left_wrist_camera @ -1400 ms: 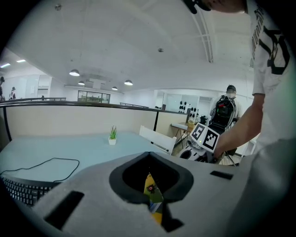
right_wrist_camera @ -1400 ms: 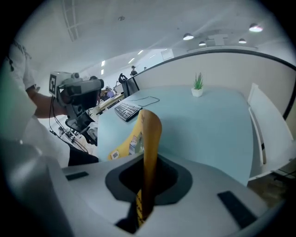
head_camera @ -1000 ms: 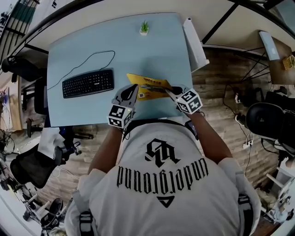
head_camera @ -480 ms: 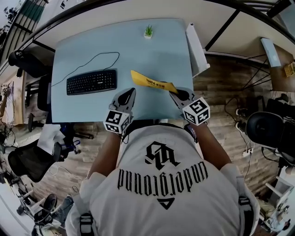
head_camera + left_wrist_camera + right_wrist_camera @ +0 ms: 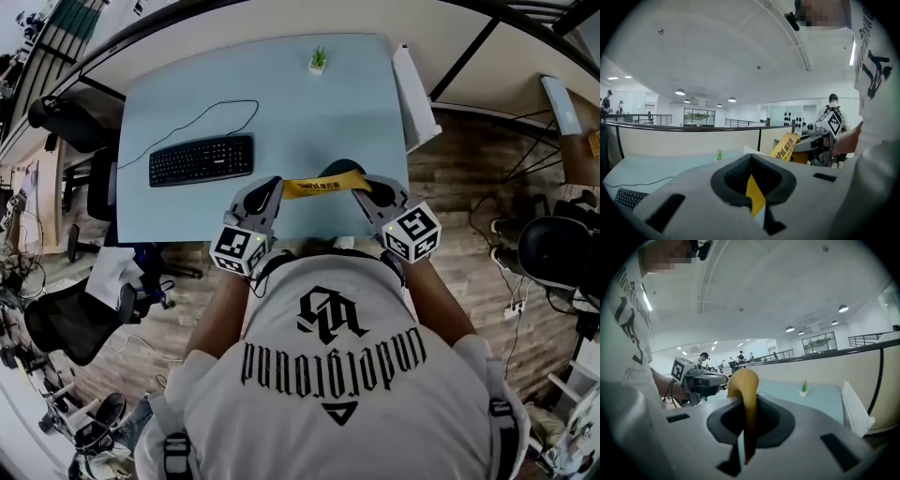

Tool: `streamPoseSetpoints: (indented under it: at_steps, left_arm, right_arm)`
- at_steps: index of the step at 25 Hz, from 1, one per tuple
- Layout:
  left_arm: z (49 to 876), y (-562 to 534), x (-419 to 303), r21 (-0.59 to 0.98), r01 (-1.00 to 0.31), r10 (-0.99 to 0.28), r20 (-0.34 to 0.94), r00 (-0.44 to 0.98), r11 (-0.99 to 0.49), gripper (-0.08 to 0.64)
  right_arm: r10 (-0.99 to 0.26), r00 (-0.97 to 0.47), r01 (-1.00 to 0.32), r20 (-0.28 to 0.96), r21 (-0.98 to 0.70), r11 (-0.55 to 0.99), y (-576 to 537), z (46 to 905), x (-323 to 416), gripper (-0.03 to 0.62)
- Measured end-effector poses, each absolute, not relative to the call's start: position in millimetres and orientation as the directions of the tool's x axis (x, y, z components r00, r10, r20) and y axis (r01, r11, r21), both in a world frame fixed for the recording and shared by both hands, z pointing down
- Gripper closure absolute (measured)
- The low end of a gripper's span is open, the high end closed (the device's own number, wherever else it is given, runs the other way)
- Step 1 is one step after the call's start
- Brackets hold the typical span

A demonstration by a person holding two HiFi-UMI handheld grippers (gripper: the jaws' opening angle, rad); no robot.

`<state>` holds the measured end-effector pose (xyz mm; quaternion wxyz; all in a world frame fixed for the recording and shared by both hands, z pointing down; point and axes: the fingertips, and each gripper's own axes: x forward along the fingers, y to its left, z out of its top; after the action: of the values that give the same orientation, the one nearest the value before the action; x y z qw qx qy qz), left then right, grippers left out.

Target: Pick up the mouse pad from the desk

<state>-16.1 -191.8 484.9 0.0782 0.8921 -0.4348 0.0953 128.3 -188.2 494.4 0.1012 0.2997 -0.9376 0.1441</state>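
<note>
The yellow mouse pad [image 5: 323, 186] hangs in the air above the pale blue desk's [image 5: 281, 103] near edge, stretched between my two grippers. My left gripper [image 5: 270, 190] is shut on its left end, where a yellow corner [image 5: 754, 194] shows between the jaws. My right gripper [image 5: 367, 187] is shut on the right end, and the pad [image 5: 745, 394] curls up out of its jaws. In the left gripper view the printed side of the pad [image 5: 786, 146] runs to the right gripper [image 5: 813, 143]. The left gripper [image 5: 701, 379] shows in the right gripper view.
A black keyboard [image 5: 201, 159] with its cable lies on the desk's left part. A small potted plant [image 5: 319, 60] stands at the far edge. A white panel [image 5: 415, 84] leans at the desk's right side. Office chairs [image 5: 70, 319] stand on the wooden floor at left and right.
Both grippers have risen and come toward me with the mouse pad. It has left the desk and now hangs taut between them, edge-on.
</note>
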Motion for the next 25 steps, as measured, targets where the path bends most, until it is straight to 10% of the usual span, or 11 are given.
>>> streamPoseSetpoints:
  at_steps: [25]
  left_arm:
    - [445.4, -119.7, -149.4, 0.064, -0.68, -0.666, 0.151, 0.73, -0.731, 0.552]
  right_arm:
    - [-0.747, -0.618, -0.785, 0.244, -0.161, 0.598, -112.4, 456.1, 28.2, 0.571]
